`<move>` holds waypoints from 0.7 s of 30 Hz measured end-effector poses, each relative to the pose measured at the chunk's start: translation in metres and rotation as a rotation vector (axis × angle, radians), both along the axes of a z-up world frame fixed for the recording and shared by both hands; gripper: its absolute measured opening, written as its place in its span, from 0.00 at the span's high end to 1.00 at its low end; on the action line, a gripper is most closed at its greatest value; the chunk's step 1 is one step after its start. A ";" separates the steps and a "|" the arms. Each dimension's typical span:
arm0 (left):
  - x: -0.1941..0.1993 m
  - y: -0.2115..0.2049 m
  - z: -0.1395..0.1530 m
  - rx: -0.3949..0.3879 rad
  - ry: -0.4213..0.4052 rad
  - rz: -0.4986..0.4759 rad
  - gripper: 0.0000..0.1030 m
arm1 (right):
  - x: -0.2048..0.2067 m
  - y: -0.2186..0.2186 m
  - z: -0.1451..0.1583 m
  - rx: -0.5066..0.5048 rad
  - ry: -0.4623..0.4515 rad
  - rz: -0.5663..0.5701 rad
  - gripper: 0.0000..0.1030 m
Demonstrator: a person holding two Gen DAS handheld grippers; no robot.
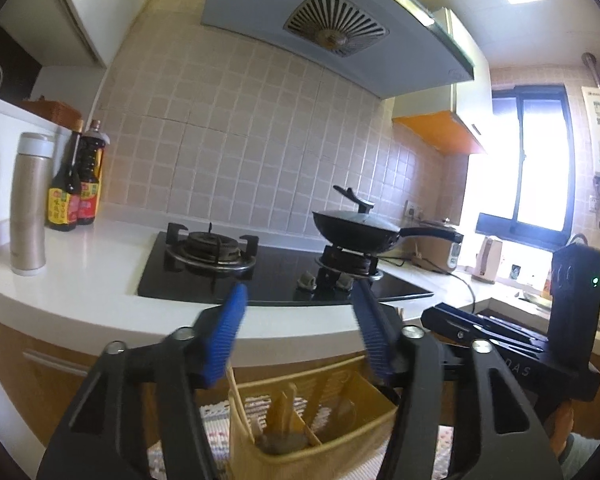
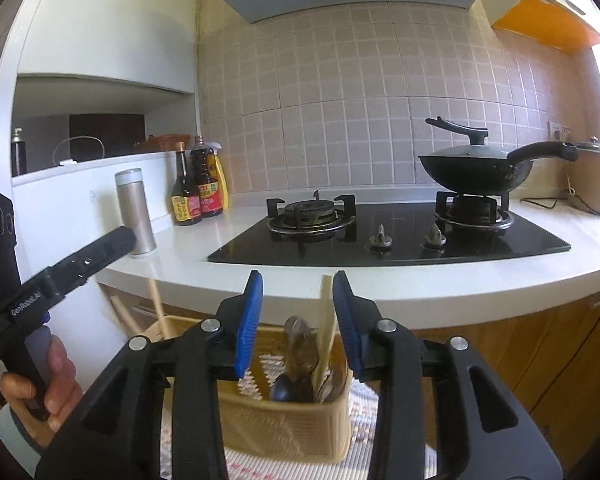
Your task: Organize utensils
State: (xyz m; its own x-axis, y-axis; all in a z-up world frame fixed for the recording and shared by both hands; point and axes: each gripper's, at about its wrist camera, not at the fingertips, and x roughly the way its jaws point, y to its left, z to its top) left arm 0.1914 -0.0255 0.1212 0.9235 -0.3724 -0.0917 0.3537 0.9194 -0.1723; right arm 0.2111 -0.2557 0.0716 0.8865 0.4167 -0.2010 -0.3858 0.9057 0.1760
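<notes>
Tan plastic utensil caddy (image 1: pixel 316 412) low in the left wrist view, below and just ahead of the left gripper (image 1: pixel 298 328), blue pads spread wide with nothing between. Wooden utensil handles standing roughly upright inside its compartments. Further right, in the right wrist view, same caddy (image 2: pixel 284 416) bottom centre, under the right gripper (image 2: pixel 296 320), pads partly apart, unclamped. Pale wooden spatula (image 2: pixel 325 332) rising upright just inside the right-hand pad, nearest to that gripper; contact unclear.
</notes>
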 end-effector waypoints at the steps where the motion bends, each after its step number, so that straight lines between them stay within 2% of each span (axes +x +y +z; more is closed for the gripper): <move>1: -0.008 0.002 0.002 0.002 0.000 -0.001 0.38 | -0.009 -0.001 0.002 0.000 0.009 0.003 0.68; 4: -0.032 0.006 0.006 0.005 -0.001 -0.001 0.25 | -0.032 0.000 0.005 -0.008 0.024 0.005 0.68; 8: -0.063 0.009 0.006 0.023 0.000 0.024 0.20 | -0.061 0.007 0.005 -0.018 0.041 0.005 0.66; 11: -0.082 0.014 0.002 0.014 0.022 0.043 0.18 | -0.081 0.011 0.002 -0.010 0.043 -0.006 0.55; 16: -0.110 0.019 -0.012 0.030 0.053 0.106 0.12 | -0.109 0.015 -0.011 -0.002 0.064 -0.030 0.54; 19: -0.127 0.017 -0.030 0.048 0.073 0.160 0.07 | -0.120 0.015 -0.021 0.000 0.073 -0.063 0.36; 21: -0.135 0.013 -0.047 0.075 0.070 0.232 0.07 | -0.131 0.018 -0.031 -0.021 0.045 -0.132 0.33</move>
State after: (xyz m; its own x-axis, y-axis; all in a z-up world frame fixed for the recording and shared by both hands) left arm 0.0568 -0.0129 0.0742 0.9739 -0.1405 -0.1783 0.1208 0.9858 -0.1168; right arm 0.0800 -0.2376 0.0406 0.9233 0.2920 -0.2494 -0.2549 0.9518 0.1705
